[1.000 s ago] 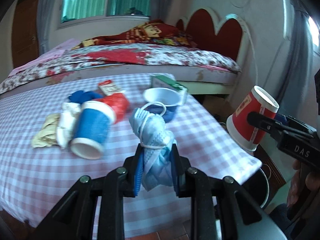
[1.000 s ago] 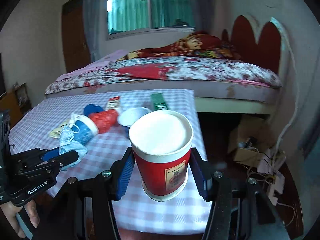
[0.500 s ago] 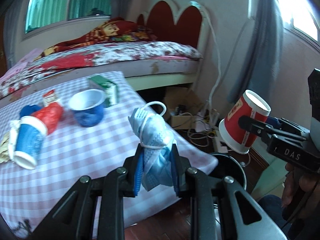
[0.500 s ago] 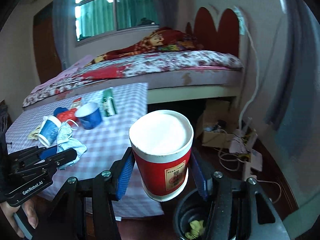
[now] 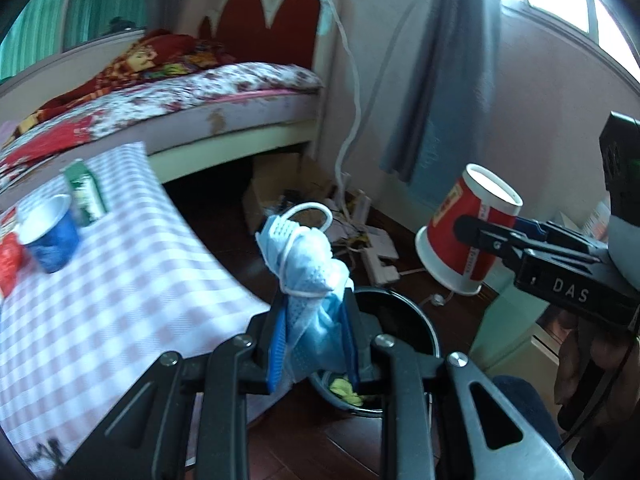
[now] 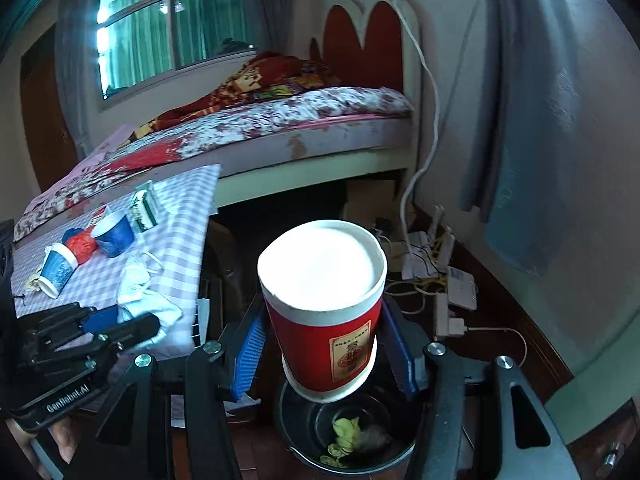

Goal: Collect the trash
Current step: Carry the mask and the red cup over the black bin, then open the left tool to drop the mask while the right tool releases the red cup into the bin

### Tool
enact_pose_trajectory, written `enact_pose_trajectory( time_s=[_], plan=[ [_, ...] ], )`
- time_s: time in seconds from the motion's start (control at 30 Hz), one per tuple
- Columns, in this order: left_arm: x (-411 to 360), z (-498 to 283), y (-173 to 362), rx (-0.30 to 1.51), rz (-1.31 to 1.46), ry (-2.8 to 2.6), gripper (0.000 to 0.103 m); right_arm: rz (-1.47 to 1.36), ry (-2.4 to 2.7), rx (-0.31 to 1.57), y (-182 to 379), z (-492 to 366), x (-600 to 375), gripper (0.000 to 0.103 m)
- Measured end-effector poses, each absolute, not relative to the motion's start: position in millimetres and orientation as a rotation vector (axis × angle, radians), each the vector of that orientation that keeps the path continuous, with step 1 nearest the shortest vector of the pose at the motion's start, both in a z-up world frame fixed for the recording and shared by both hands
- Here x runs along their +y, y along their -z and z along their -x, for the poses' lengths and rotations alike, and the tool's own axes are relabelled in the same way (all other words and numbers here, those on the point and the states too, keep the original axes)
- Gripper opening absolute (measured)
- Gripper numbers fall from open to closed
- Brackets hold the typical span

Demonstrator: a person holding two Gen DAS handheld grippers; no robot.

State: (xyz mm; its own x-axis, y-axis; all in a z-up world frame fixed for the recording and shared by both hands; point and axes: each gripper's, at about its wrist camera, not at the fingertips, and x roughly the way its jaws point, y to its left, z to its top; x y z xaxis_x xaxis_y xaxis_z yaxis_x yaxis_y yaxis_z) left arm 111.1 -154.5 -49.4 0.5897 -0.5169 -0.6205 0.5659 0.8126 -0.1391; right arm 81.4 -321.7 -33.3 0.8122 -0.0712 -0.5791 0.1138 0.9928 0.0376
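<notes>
Trash in hand comes first: a crumpled blue face mask (image 5: 310, 276) is pinched between the blue pads of the left gripper (image 5: 312, 340), its white ear loop sticking up above the fingers, and a red paper cup (image 6: 324, 308) with a white rim is clamped upright between the pads of the right gripper (image 6: 320, 356). Both are held over the black bin (image 6: 304, 448) on the dark wooden floor; in the right wrist view the cup sits directly above the bin's opening, and in the left wrist view the mask hangs above the bin's near rim (image 5: 416, 312). Inside the bin lies a scrunched yellow-green scrap (image 6: 344, 434). Seen from the left wrist, the red cup tilts, mouth up and to the right of the bin, with the right gripper's black finger across its side.

Just left of the bin is the table with a pink checked cloth (image 5: 120, 288). On it, farther from the bin, stand a blue paper cup (image 6: 114, 234) and a green carton (image 6: 143, 208), then a red crumpled piece (image 6: 82, 244) and another blue cup lying on its side (image 6: 58, 270).

Beyond the bin, along the wall, is a tangle of white cables and power strips (image 6: 444, 280). Farther back stands the bed (image 6: 280, 120) with a floral cover and a red headboard (image 6: 362, 48)
</notes>
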Motion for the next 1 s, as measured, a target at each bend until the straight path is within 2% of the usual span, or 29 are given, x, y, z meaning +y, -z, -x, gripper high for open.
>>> enact_pose_trajectory(
  time_s=[0.3, 0.9, 1.0],
  plan=[
    [-206, -112, 80, 0.785, -0.136, 0.728, 0.026, -0.136, 0.143, 0.668, 57, -77, -358, 0.058],
    [-236, -131, 130, 0.937, -0.152, 0.751, 0.026, -0.206, 0.138, 0.831, 118, -98, -386, 0.058],
    [-239, -130, 134, 0.953, -0.134, 0.766, 0.029, -0.223, 0.123, 0.845, 122, -101, -387, 0.061]
  ],
)
